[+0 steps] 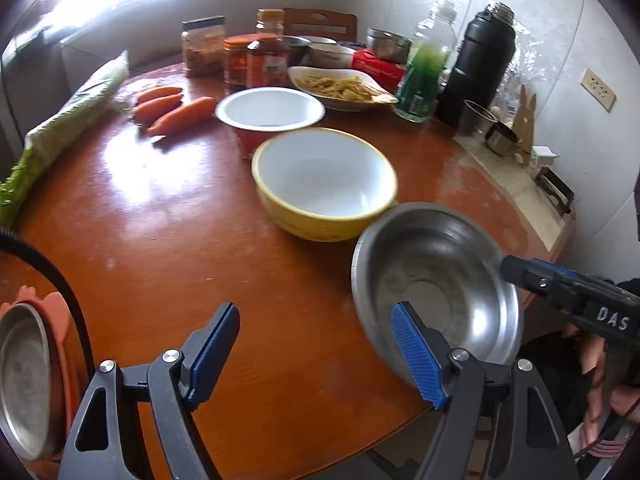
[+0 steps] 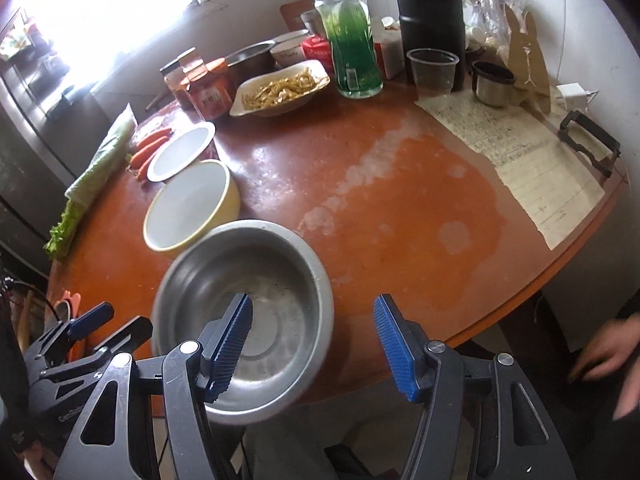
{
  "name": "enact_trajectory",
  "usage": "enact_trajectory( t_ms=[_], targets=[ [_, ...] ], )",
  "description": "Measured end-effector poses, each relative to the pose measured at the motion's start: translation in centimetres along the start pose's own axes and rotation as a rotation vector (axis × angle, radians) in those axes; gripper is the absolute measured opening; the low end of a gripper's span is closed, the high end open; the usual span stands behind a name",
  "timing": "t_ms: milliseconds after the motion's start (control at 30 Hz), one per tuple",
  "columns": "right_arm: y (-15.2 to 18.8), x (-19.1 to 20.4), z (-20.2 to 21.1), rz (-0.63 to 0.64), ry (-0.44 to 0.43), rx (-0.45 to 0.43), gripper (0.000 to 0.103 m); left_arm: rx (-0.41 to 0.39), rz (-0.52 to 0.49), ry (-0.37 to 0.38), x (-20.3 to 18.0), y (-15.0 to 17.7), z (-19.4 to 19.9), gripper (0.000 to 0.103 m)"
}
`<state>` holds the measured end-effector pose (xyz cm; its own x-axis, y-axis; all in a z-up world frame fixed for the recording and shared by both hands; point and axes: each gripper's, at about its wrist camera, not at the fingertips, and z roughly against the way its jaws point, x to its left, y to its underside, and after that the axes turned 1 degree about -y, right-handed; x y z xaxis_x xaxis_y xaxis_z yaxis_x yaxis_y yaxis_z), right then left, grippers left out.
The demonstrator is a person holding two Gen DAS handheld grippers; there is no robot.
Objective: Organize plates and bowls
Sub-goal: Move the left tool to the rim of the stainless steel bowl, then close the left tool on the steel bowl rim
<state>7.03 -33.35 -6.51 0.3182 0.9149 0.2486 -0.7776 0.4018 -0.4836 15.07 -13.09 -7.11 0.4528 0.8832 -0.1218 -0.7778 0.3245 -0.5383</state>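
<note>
**Insp. A:** Status of the grippers?

**Insp. B:** Left gripper (image 1: 316,320) has its jaws spread w/ nothing between them, and it hangs over bare table (image 1: 180,240). Right gripper (image 2: 314,304) is also spread wide. One finger is over the inside of the steel bowl (image 2: 280,280), the other is outside it, and the rim runs between them. It's straddling the rim, not pinching it.

**Insp. A:** Where's the bowl?

**Insp. B:** At the near table edge, and it seems to overhang a bit. It looks tilted in the left view, but I can't tell if it sits flat. Its far rim is just beside the yellow bowl (image 1: 324,184), maybe touching it. The red bowl (image 1: 270,110) is right behind that one.

**Insp. A:** Which step is in hand?

**Insp. B:** My judgement is grasp prep on the steel bowl — stacking hasn't started. Next, the right jaws need to close square on the rim. Then lift the bowl and nest it, probably w/ the other bowls or by the steel plate (image 1: 24,376) on the orange dish (image 1: 60,320) at far left.

**Insp. A:** Edges and clearance?

**Insp. B:** The edge is the main risk — a skewed pinch could tip the bowl off the table. There's open room at table centre and to the right, up to the paper (image 2: 520,160). The back is crowded w/ bottles, jars and a food dish (image 2: 280,92). The carrots (image 1: 168,108) are well clear.
</note>
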Motion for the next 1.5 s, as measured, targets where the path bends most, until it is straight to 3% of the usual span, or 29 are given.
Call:
enact_trajectory(
  t_ms=[500, 700, 867, 1067, 1367, 1500],
  targets=[
    [0.0, -0.1, -0.6, 0.073, 0.033, -0.015, 0.059, 0.018, -0.072, 0.017, -2.3, -0.6, -1.9, 0.078],
    [-0.1, -0.3, -1.9, 0.074, -0.002, 0.027, 0.043, 0.036, -0.067, 0.053, -2.8, -0.9, -2.7, 0.075],
    [0.1, -0.1, -2.6, 0.081, -0.006, 0.05, 0.033, 0.044, -0.101, 0.034, -3.7, -0.9, -3.3, 0.063],
    [0.2, -0.1, -3.5, 0.069, -0.031, 0.082, 0.019, 0.063, -0.107, 0.066, -4.0, -0.8, -3.9, 0.043],
    [0.2, -0.2, -3.6, 0.053, -0.023, 0.076, 0.014, 0.063, -0.089, 0.046, -3.3, -1.0, -4.0, 0.026],
    [0.3, 0.1, -3.6, 0.058, -0.025, 0.078, 0.014, 0.053, -0.085, 0.026, -2.8, -0.8, -3.7, 0.023]
  ],
)
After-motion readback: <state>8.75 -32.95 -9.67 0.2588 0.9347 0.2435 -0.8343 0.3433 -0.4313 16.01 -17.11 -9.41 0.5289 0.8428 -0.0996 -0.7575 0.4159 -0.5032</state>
